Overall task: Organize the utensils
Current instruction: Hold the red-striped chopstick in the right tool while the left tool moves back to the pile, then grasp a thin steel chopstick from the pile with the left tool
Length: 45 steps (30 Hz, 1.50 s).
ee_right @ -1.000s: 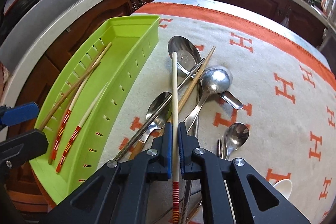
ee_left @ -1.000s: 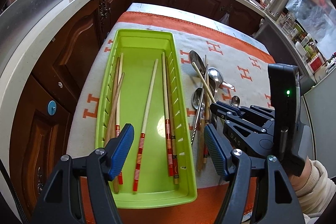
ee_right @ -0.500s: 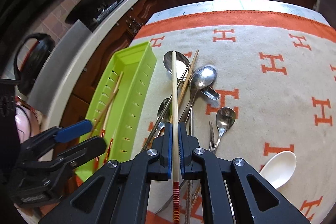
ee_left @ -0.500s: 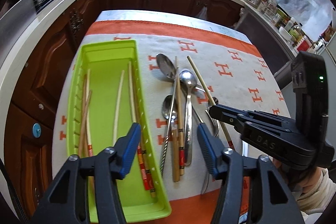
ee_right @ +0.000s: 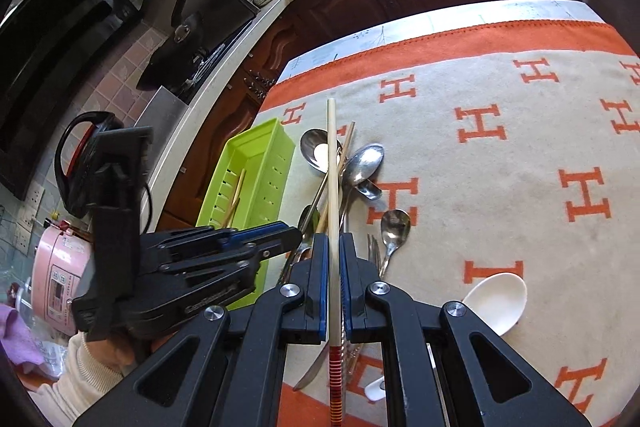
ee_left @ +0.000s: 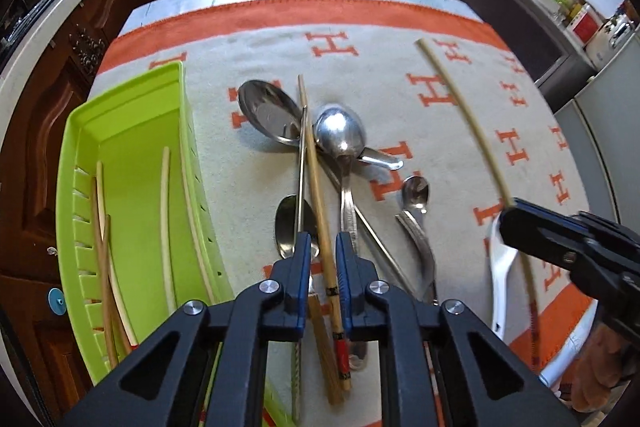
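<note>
1. Closing in since a second ago, the left gripper has left its spot over the lime-green slotted plastic tray, where its blue pads stood wide apart; they now sit narrowly either side of a tan bamboo chopstick with a red and black end in the pile. Whether the pads already pinch it, I cannot tell: a thin gap shows on each side.

2. Meanwhile the right gripper stays clamped on a pale cream chopstick with a red-striped end, which has risen off the pile and now hangs in the air above it, well right of the tray in the left view.

3. Judging from this, both hands are working at once: one chopstick is lifted and ready to carry to the tray, a second is about to be picked.

4. The bamboo chopstick lies on the cream and orange H-patterned cloth, long axis running straight away from the left camera, decorated end nearest, plain tip far, crossing the steel spoons.

5. The held chopstick's axis lies along the right gripper's fingers, striped end toward the camera, plain tip pointing away.

6. Farther left, several chopsticks already lie lengthwise in the tray.
</note>
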Each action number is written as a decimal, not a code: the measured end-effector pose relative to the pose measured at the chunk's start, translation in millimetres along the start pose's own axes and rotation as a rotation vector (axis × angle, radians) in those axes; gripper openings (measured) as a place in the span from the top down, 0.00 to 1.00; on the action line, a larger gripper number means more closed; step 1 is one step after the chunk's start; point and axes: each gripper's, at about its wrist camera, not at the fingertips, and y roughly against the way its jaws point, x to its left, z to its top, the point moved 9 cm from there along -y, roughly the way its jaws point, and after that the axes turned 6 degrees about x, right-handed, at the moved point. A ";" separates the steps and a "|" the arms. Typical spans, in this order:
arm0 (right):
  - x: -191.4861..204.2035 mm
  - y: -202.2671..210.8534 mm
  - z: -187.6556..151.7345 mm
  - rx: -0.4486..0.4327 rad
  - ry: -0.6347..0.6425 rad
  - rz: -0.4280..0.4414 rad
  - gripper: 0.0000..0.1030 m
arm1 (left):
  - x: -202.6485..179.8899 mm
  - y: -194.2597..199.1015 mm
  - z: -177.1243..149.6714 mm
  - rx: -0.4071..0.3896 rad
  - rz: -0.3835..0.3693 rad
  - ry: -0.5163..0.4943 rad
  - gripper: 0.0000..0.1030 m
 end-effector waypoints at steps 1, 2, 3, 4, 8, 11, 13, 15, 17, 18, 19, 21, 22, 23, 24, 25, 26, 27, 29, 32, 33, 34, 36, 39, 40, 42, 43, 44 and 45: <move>-1.9 0.1 0.0 -0.002 -0.003 0.001 0.95 | 0.4 -3.9 1.3 0.009 0.004 0.005 0.90; -3.4 0.7 -0.4 -0.003 -0.004 0.002 0.95 | 2.0 -6.9 1.9 0.014 0.009 0.008 0.90; -5.4 0.9 -0.7 -0.004 -0.008 0.004 0.95 | 3.7 -10.1 2.0 0.019 0.016 0.009 0.90; -6.7 0.6 -0.9 -0.004 -0.011 0.007 0.95 | 5.0 -12.1 2.1 0.022 0.025 0.010 0.90; -12.6 -1.6 -2.1 0.004 -0.022 0.016 0.95 | 9.7 -19.0 4.7 0.034 0.050 0.018 0.90; -14.6 -3.7 -1.9 0.005 -0.028 0.023 0.95 | 11.1 -24.1 5.2 0.038 0.076 0.005 0.90; -15.2 -4.6 -1.4 0.004 -0.028 0.023 0.95 | 10.1 -25.4 6.7 0.032 0.103 -0.007 0.91; -15.6 -5.2 -1.5 0.005 -0.029 0.023 0.95 | 10.8 -25.7 8.4 0.026 0.111 -0.007 0.93; -15.6 -5.0 -1.3 0.004 -0.029 0.024 0.95 | 11.5 -25.9 9.5 0.020 0.130 -0.007 0.97; -15.9 -5.0 -1.2 0.004 -0.029 0.023 0.95 | 11.6 -25.2 9.7 0.013 0.131 -0.002 0.97; -16.2 -5.5 -1.4 0.003 -0.029 0.024 0.95 | 12.5 -24.2 10.0 0.005 0.127 0.008 0.97; -16.4 -5.9 -1.5 0.003 -0.027 0.024 0.95 | 14.5 -22.6 11.6 0.000 0.103 0.036 0.97; -16.2 -5.8 -1.4 0.002 -0.028 0.025 0.95 | 15.5 -21.0 11.3 -0.001 0.078 0.058 0.97; -15.7 -6.1 -1.8 0.002 -0.027 0.027 0.95 | 16.7 -19.0 10.8 -0.004 0.052 0.080 0.97; -13.9 -3.9 -2.6 0.000 -0.027 0.029 0.95 | 18.1 -15.5 10.7 -0.010 0.029 0.102 0.97; -13.0 -3.1 -3.1 -0.001 -0.025 0.030 0.95 | 19.3 -11.5 10.4 -0.018 0.013 0.118 0.97; -11.6 -1.5 -3.5 -0.003 -0.024 0.032 0.95 | 18.7 -7.6 9.8 -0.027 0.000 0.129 0.97; -10.5 -0.3 -3.7 -0.005 -0.022 0.034 0.95 | 18.1 -2.0 9.1 -0.038 -0.018 0.140 0.97; -7.1 2.7 -4.0 -0.009 -0.016 0.035 0.95 | 16.6 8.4 7.1 -0.058 -0.048 0.158 0.97; -1.3 8.2 -4.7 -0.012 -0.011 0.045 0.95 | 14.5 26.0 1.4 -0.086 -0.095 0.184 0.97; 1.2 10.5 -4.9 -0.013 -0.010 0.049 0.95 | 13.2 32.4 -1.9 -0.092 -0.109 0.190 0.97; 4.4 13.4 -5.2 -0.015 -0.006 0.051 0.95 | 11.1 39.5 -6.1 -0.099 -0.121 0.195 0.97; 11.4 19.9 -5.1 -0.019 0.002 0.054 0.95 | 8.2 52.5 -13.1 -0.114 -0.140 0.203 0.97; 25.5 29.1 -4.6 -0.017 0.009 0.070 0.95 | 9.4 75.1 -22.4 -0.134 -0.148 0.217 0.97; 30.5 30.9 -4.3 -0.016 0.013 0.071 0.95 | 11.1 84.1 -24.7 -0.146 -0.155 0.221 0.97; 43.7 35.2 -3.1 -0.011 0.029 0.075 0.95 | 14.7 99.8 -28.2 -0.168 -0.153 0.223 0.97; 52.7 36.1 -3.0 -0.005 0.040 0.079 0.95 | 17.2 108.6 -30.3 -0.183 -0.148 0.223 0.97; 61.0 37.2 -3.1 0.000 0.047 0.083 0.95 | 20.1 118.5 -32.9 -0.200 -0.144 0.224 0.97; 72.8 36.8 -2.9 0.008 0.057 0.090 0.95 | 22.3 125.7 -35.4 -0.212 -0.142 0.225 0.97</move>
